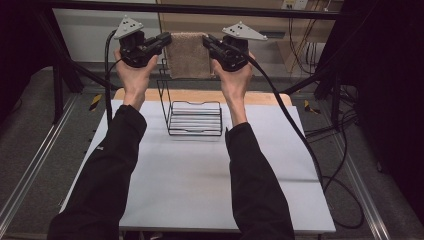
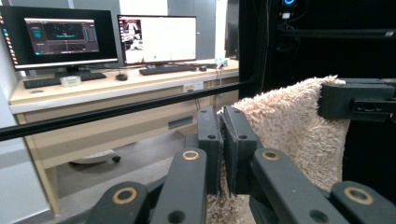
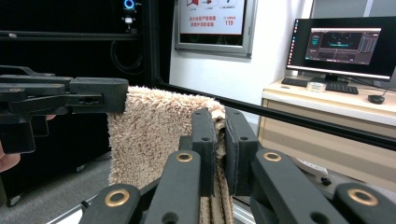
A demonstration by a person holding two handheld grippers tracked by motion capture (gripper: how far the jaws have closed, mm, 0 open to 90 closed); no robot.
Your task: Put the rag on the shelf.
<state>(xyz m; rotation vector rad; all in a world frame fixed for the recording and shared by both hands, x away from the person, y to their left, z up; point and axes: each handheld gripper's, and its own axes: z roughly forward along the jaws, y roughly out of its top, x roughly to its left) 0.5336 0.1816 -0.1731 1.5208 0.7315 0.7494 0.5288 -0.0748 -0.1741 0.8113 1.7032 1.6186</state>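
A fluffy beige towel (image 1: pixel 188 54) hangs stretched between my two grippers, held up above the far end of the table. My left gripper (image 1: pixel 166 40) is shut on the towel's left top corner, and my right gripper (image 1: pixel 206 43) is shut on its right top corner. In the left gripper view the towel (image 2: pixel 289 126) is pinched between the jaws of the left gripper (image 2: pixel 222 126), with the right gripper (image 2: pixel 359 100) on the far corner. From the right gripper (image 3: pixel 219 128) the towel (image 3: pixel 149 135) runs off to the left gripper (image 3: pixel 88 100).
A black wire rack (image 1: pixel 194 115) stands on the white tabletop (image 1: pixel 200 180) right below the towel, with an upright wire frame on its left side. Black frame bars (image 1: pixel 200 10) cross behind the grippers. Cables (image 1: pixel 300 135) trail off to the right.
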